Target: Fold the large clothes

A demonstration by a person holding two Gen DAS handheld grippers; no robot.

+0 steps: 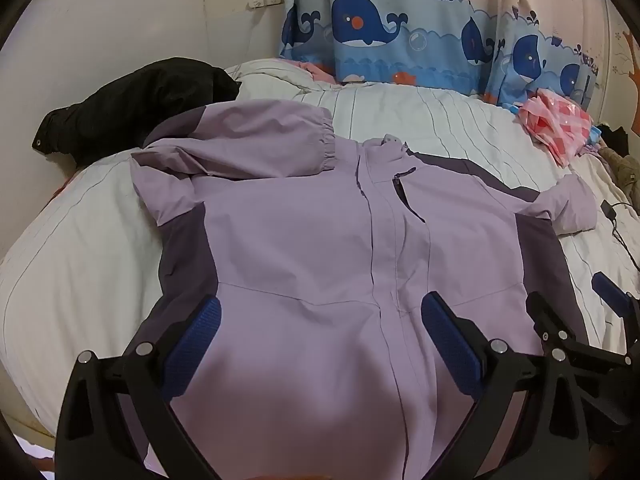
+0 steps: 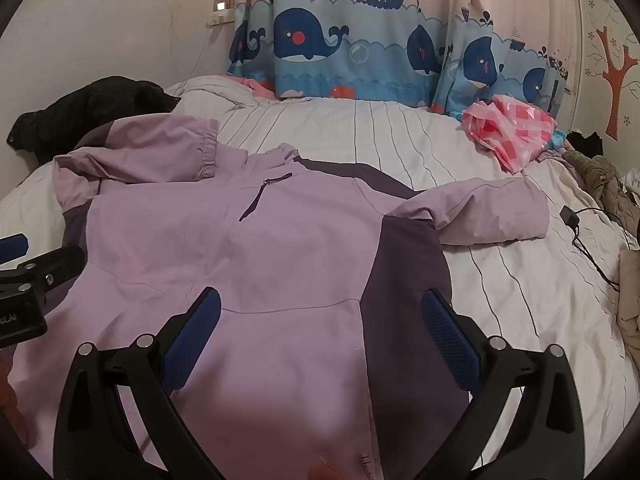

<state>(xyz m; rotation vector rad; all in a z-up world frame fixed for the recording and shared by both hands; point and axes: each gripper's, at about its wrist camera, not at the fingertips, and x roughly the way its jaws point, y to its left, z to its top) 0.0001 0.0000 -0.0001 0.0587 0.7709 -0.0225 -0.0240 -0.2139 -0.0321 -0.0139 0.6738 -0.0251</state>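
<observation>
1. While both grippers hang over the near hem, the lilac jacket (image 1: 304, 240) lies spread front-up on the striped white bedding (image 1: 420, 120), zip running away from the cameras toward the collar.
2. Its darker purple side panels flank the pale chest; one sleeve (image 2: 480, 212) reaches out flat to the right, and the other sleeve (image 1: 256, 136) is folded up across the left shoulder, its elastic cuff near the collar.
3. The left gripper (image 1: 320, 344) stands wide, blue pads apart, with jacket cloth seen between them but nothing clamped.
4. The right gripper (image 2: 320, 344) is equally wide, empty, over the jacket's right half where pale fabric meets the dark panel.
5. A black garment (image 1: 132, 108) lies heaped at the bed's far left, beside the wall.
6. A pink checked plastic bag (image 2: 512, 132) sits at the far right, below the whale-print curtain (image 2: 360, 52).
7. A black charger with its cable (image 2: 576, 224) rests on the bedding right of the outstretched sleeve.
</observation>
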